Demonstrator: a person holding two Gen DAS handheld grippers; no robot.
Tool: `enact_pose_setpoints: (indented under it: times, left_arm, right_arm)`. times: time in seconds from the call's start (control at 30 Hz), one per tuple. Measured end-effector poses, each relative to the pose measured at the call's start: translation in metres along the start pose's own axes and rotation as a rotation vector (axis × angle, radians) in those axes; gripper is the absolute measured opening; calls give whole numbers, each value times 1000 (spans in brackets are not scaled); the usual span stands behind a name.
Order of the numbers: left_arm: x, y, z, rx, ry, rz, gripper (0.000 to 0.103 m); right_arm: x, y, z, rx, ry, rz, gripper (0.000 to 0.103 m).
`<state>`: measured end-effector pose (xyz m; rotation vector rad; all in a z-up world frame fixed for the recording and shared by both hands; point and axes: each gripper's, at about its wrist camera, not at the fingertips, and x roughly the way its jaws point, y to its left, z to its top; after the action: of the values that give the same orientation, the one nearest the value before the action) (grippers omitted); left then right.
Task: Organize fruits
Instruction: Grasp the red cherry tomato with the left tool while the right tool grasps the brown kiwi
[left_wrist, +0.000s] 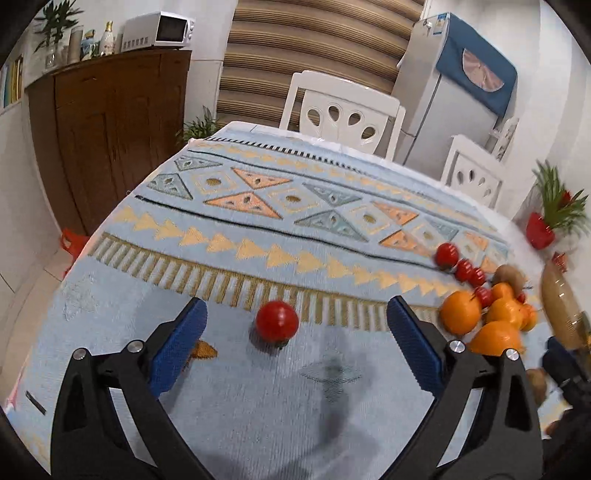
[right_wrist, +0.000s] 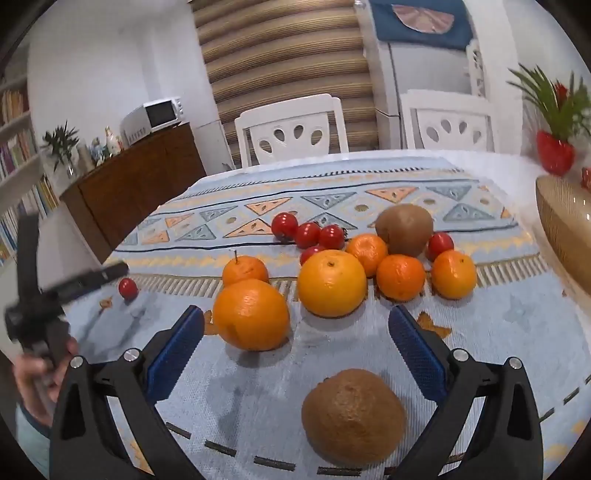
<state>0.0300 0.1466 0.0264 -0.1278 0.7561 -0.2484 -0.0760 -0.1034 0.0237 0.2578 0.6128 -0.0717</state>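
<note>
1. Plainly, the left gripper (left_wrist: 295, 325) gapes wide, holding nothing — a lone cherry tomato (left_wrist: 277, 320) sits on the tablecloth (left_wrist: 258, 406) between its blue pads, touching neither
2. The right gripper (right_wrist: 295, 328) is equally wide and empty — a kiwi (right_wrist: 353, 415) lies between its fingers, oranges (right_wrist: 251, 314) just ahead

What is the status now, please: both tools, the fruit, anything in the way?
Left tool open around lone tomato, not touching. Right tool open, empty, kiwi between its fingers. Nothing in the way.

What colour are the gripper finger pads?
Blue, ribbed pads on black arms; clearest in the right wrist view.
</note>
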Motion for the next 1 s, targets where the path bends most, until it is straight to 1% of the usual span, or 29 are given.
enact_pose_setpoints:
  times: [0.03, 0.1, 0.13, 0.27, 0.3, 0.33, 0.37, 0.4, 0.43, 0.5, 0.53, 0.6, 0.67, 0.73, 0.8, 0.83, 0.9, 0.93, 1.0]
  left_arm:
    - [-1, -2, -1, 9, -6, 9, 96]
    - [-10, -2, -3, 19, -50, -8, 97]
    - [-10, -2, -3, 22, -55, -11, 97]
    - [-4, -1, -2, 25, -25, -20, 97]
    - [-3, 0, -2, 20, -20, -21, 97]
    - [-2, 2, -2, 11, -12, -26, 97]
    - [-1, 3, -2, 5, -9, -31, 97]
    - [0, 6, -2, -5, -2, -44, 97]
    - [1, 8, -2, -13, 3, -55, 98]
    - [5, 12, -2, -33, 23, -73, 98]
    - [8, 13, -1, -45, 39, -77, 97]
    - [12, 16, -1, -64, 61, -98, 97]
    - [12, 19, -1, -81, 68, -118, 97]
    - [13, 20, -2, -84, 74, -132, 97]
    - [15, 18, -3, -69, 88, -154, 97]
    - [15, 15, -4, -54, 97, -168, 97]
    - [18, 4, -6, 13, 133, -208, 97]
    - [19, -2, -8, 45, 142, -202, 97]
    - [19, -13, -10, 91, 136, -150, 93]
  right_arm:
    - [-2, -1, 0, 5, -6, 3, 98]
    - [-3, -3, 0, 12, -10, 1, 98]
    - [-2, -2, 0, 13, -7, 3, 98]
    - [-7, -8, 1, 30, -22, -6, 98]
    - [-11, -13, 3, 34, -26, -27, 98]
    - [-19, -18, 5, 27, -42, -92, 98]
    - [-33, -25, 9, 0, -82, -184, 98]
    - [-43, -30, 12, -22, -105, -220, 98]
    - [-50, -37, 17, -37, -103, -230, 98]
    - [-61, -54, 23, -30, -45, -204, 98]
    - [-65, -60, 21, -7, -22, -176, 98]
    - [-63, -71, 7, 84, 50, -50, 98]
    - [-51, -70, -12, 126, 121, 4, 98]
    - [-39, -59, -26, 112, 158, 0, 98]
    - [-33, -43, -32, 43, 171, -39, 98]
    - [-32, -37, -33, 17, 169, -59, 98]
    - [-33, -31, -32, 1, 158, -51, 98]
    - [-34, -30, -33, 3, 155, -46, 98]
    - [-31, -33, -33, 10, 169, -64, 98]
